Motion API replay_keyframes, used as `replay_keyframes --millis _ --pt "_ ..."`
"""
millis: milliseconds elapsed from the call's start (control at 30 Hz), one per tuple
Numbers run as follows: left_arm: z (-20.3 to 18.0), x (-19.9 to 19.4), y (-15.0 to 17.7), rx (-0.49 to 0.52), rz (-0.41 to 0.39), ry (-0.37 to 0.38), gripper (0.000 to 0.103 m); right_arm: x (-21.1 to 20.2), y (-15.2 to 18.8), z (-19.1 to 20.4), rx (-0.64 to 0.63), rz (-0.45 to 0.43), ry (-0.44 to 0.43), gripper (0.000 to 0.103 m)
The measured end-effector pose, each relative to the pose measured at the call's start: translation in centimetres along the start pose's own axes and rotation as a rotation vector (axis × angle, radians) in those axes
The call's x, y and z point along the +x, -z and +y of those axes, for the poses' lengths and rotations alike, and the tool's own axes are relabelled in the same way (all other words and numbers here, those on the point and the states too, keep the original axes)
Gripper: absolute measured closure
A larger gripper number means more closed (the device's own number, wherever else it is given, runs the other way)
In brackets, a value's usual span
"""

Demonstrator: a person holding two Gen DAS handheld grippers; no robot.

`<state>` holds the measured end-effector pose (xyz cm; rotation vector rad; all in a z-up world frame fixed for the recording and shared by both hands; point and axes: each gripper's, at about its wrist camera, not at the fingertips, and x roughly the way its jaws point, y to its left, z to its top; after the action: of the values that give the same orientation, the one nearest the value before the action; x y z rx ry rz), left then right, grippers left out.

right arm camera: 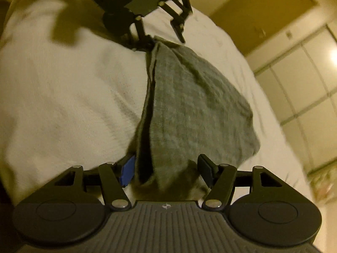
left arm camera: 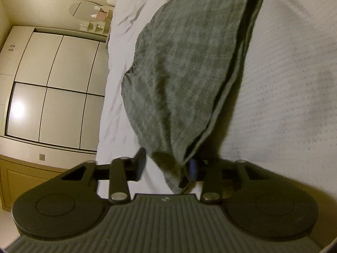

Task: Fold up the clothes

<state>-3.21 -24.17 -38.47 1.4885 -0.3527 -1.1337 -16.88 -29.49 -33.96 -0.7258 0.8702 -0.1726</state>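
Unlabelled left gripper [left arm camera: 167, 165], grey cloth [left arm camera: 189, 63].

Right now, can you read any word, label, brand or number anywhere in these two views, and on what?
None can be read.
Small pale mark on the left gripper body: a symbol, not letters.
The same mark on the right gripper body: no letters.
Grey-green checked cloth: no tag visible.
Items on the distant shelf: too small and blurred.

Both views sit low and close over the bed [left arm camera: 284, 84] — each looks forward along its own fingers. The left wrist view faces along the mattress with the closet doors [left arm camera: 56, 88] left of the bed. The right wrist view faces the opposite way — both share the grey cloth [right arm camera: 189, 97] stretched above the bed.
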Motion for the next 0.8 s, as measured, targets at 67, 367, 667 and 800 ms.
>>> replay_keyframes --millis 67,367,667,800 --pt "-0.1 0.1 -0.4 -0.046 0.011 -0.009 0.098 0.2 0.8 -0.6 -0.028 -0.036 0.023 0.064" --pt "2.2 -4.6 -3.8 -0.369 -0.027 -0.044 0.1 -2.6 6.0 -7.1 -0.043 -0.225 0.026 0.099" --pt "1.8 -10.4 -10.6 -0.404 -0.158 0.055 0.1 -6.7 13.3 -10.8 -0.143 -0.267 0.062 0.1" --pt "1.3 -13.1 -13.5 -0.417 -0.155 0.114 0.1 -8.0 15.8 -9.7 -0.168 -0.235 0.032 0.1"
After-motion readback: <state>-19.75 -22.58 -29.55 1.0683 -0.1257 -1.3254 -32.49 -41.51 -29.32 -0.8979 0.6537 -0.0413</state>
